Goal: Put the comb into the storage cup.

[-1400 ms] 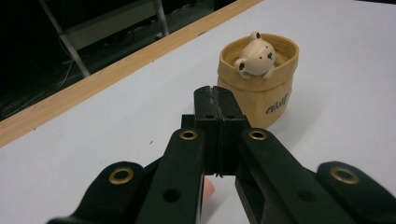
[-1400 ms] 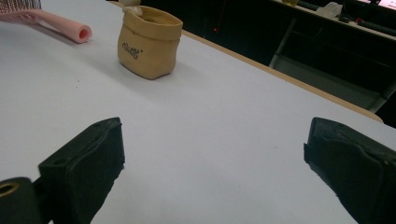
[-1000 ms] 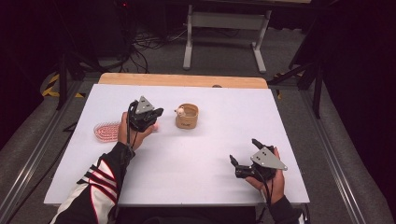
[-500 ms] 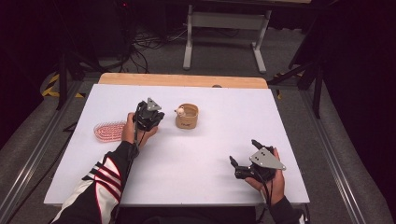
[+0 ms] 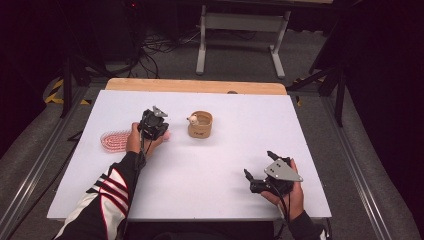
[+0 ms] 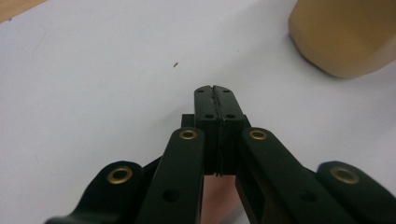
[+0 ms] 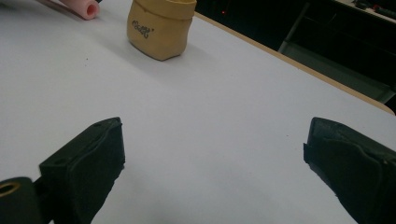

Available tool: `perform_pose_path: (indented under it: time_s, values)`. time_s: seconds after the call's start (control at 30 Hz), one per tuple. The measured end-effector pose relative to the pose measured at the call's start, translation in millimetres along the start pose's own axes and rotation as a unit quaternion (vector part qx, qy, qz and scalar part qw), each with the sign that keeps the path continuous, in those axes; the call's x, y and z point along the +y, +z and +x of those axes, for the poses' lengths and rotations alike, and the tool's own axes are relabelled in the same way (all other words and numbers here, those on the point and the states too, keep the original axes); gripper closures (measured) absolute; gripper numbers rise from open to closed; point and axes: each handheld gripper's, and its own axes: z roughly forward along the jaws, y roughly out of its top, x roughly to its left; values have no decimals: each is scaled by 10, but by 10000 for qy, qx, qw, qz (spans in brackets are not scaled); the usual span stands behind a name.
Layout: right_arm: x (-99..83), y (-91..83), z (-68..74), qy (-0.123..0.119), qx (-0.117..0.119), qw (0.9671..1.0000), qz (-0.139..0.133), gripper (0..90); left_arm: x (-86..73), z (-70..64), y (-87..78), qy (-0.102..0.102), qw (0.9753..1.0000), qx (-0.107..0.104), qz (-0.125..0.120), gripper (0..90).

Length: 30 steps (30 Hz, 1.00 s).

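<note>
1. A tan soft-walled pot [image 5: 200, 125] stands upright near the middle of the white table [image 5: 210, 185], with a small pale, rounded object [image 5: 192, 119] showing at its left rim; what the object is cannot be told.
2. The left gripper [image 5: 155, 129] sits just left of the pot. The left gripper view shows its jaws pressed flat together above the tabletop, and something pink [image 6: 217, 198] shows beneath them; whether they clamp it cannot be told. The pot's wall [image 6: 343, 35] is near the tips without touching.
3. In the high view, a pink tube end [image 5: 165, 136] pokes out beside that hand.
4. The right gripper [image 5: 256, 176] rests near the table's front right corner, jaws spread wide with bare table between them.
5. A pink ridged dish [image 5: 114, 140] lies left of the left hand [image 5: 134, 140], close to the table's left edge.
6. Open white surface stretches between the two grippers and behind the pot up to the wooden far edge [image 5: 195, 86].
</note>
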Motion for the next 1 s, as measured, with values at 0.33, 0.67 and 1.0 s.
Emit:
perform_pose_path:
  time_s: [0.33, 0.67, 1.0]
  values:
    - [1, 12, 24, -95, 68, 9999, 72, 56, -53, 35, 86, 15, 9988, -257, 427, 900]
    - [-3, 13, 27, -90, 96, 9999, 102, 56, -202, -63, -61, 267, 9977, -436, 452, 900]
    - [-6, 26, 44, -131, 124, 9997, 166, 56, -459, -101, -320, 560, 9951, -608, 533, 900]
